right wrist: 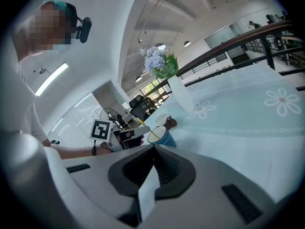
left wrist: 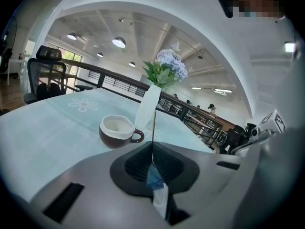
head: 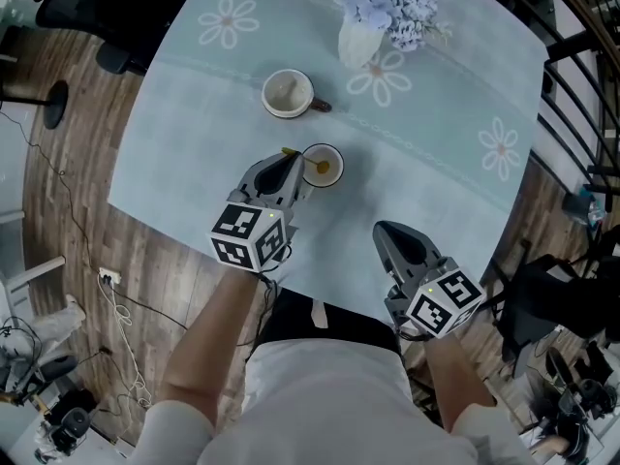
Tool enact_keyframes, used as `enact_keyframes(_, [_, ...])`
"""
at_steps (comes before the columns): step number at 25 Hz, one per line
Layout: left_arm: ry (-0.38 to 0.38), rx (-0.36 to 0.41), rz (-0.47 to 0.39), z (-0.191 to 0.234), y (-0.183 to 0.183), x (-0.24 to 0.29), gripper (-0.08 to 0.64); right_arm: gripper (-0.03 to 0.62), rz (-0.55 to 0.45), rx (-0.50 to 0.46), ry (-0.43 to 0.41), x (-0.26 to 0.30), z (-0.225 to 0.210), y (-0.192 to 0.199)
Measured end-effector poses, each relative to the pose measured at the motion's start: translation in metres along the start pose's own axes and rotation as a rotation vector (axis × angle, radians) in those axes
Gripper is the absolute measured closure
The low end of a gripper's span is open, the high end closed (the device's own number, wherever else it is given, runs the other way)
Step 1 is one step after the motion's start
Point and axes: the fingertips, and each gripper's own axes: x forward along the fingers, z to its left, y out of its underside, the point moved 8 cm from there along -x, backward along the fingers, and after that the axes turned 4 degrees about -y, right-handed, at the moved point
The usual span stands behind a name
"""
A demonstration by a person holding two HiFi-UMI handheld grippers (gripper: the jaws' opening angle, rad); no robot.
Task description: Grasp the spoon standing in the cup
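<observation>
A blue cup stands near the middle of the light blue tablecloth, and the yellow spoon leans out of it to the left. My left gripper sits just left of the cup, its jaws shut on the spoon's handle. From that gripper's own view, the thin spoon handle rises out of the shut left gripper. My right gripper rests nearer the table's front edge, shut with nothing in it. The right gripper view looks past the right gripper to the cup and spoon.
A brown mug with a white inside stands behind the cup. A white vase of blue flowers is at the far edge. A wooden floor, office chairs and a black railing surround the table.
</observation>
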Motion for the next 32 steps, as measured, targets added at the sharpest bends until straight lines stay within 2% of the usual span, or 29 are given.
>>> enact_keyframes(14, [0.023, 0.049, -0.043, -0.016, -0.023, -0.024, 0.535, 0.571, -0.049, -0.036, -0.001, -0.012, 0.016, -0.013])
enact_keyframes(32, [0.066, 0.177, -0.105, -0.046, -0.061, -0.072, 0.537, 0.571, -0.12, -0.118, 0.02, -0.033, 0.05, -0.036])
